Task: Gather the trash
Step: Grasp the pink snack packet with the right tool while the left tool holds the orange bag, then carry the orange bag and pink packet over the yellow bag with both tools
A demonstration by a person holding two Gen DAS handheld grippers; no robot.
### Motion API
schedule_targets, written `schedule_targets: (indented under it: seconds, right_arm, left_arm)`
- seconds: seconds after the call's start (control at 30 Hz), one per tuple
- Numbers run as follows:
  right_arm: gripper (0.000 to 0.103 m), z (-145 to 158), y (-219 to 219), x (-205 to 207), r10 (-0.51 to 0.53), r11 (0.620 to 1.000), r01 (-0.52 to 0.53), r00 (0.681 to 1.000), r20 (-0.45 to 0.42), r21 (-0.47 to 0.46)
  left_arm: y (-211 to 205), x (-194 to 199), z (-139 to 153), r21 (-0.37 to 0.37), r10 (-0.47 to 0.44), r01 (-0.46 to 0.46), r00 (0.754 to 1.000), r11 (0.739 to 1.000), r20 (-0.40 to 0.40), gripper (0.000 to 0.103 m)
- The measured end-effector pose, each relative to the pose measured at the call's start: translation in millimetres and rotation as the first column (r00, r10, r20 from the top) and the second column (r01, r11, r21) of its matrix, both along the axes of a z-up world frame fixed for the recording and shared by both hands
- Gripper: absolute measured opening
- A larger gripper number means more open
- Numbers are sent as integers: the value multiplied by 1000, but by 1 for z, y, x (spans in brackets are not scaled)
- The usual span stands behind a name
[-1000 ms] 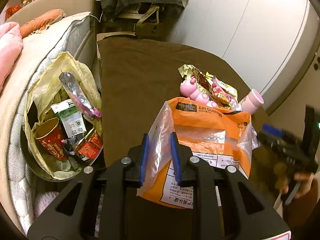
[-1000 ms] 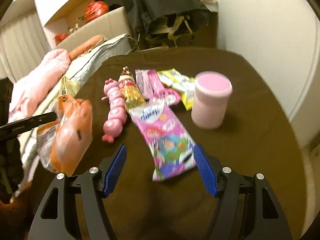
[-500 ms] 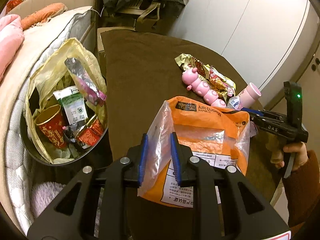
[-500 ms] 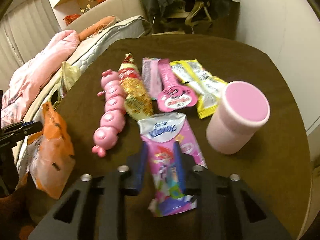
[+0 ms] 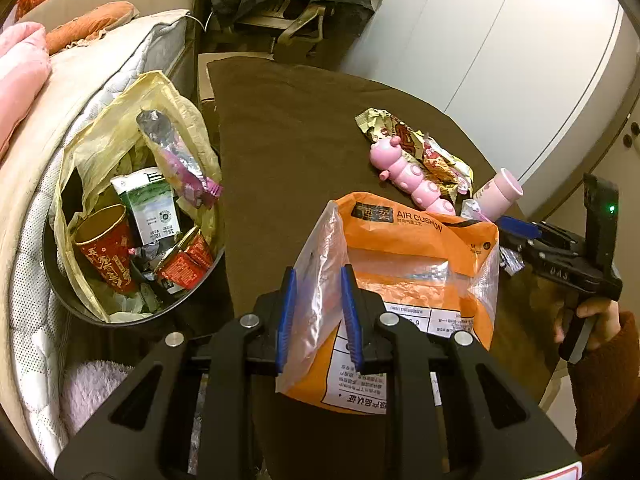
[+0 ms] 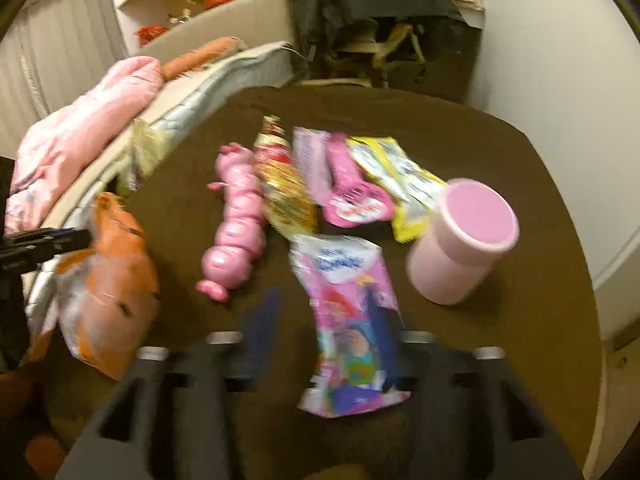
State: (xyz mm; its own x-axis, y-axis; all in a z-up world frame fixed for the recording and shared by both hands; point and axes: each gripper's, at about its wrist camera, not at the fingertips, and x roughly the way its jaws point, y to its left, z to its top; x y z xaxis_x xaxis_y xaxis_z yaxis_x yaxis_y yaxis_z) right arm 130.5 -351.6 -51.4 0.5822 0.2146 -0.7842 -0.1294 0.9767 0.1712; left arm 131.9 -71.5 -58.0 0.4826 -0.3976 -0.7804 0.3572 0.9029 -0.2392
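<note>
The left gripper (image 5: pixel 320 312) is clamping an orange bag (image 5: pixel 416 276) at lower centre, while the right gripper (image 6: pixel 324 332) is opening around a pink wrapper (image 6: pixel 348 320).

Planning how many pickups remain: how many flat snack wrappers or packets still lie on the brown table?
5, maybe more hidden underneath: gold-red wrapper beside the pink caterpillar toy, pale pink packet, pink heart-ended packet, yellow packet, and the cartoon packet nearest the right gripper.

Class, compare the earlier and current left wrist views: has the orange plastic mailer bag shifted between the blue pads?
No. The orange plastic mailer bag sits alike between the left gripper pads, beside the trash bin.
</note>
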Motion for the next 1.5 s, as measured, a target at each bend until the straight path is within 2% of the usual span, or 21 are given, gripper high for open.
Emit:
schedule_targets:
  seconds: [0.2,0.3,0.4,0.47,0.5,0.53,0.73,1.1,1.33,1.5]
  right_arm:
    - [58,-19,-14,14,-36,999,35,998,-59,-8]
    - [58,-22,-16,17,-52,999,53,996,-74,7]
    - [57,-22,-10,14,-45,999,44,996,-70,-17]
    - [37,-20,-9,12,-76,997,74,994,-74,-36]
    - [31,-18,-11,10,-83,996,84,993,-85,4]
    - [19,-17,-13,9,-88,995,91,992,-89,29]
    - [18,14,1,-3,-97,993,97,995,-9,60]
    - [18,84,57,3,-11,999,3,987,158,47]
    - [18,109,110,18,68,998,-67,976,206,-9]
    - [18,116,145,28,122,993,-119,969,216,-28]
  left_arm:
    - [-2,1,-1,11,-1,1,1000,1000,-5,21]
    - [-4,1,-1,20,-5,5,1000,1000,-2,21]
    - [-5,2,-1,20,-5,5,1000,1000,-3,21]
    - [-4,1,-2,20,-7,7,1000,1000,-2,21]
    - [-4,1,-1,20,-7,7,1000,1000,-2,21]
    - [-4,2,-1,20,-8,8,1000,1000,-2,21]
    - [-1,2,6,16,-16,16,1000,1000,21,21]
    - [25,10,37,13,3,-5,993,1000,114,21]
    - [69,22,61,14,73,-77,980,997,186,21]
    - [106,30,68,15,139,-145,967,989,212,21]
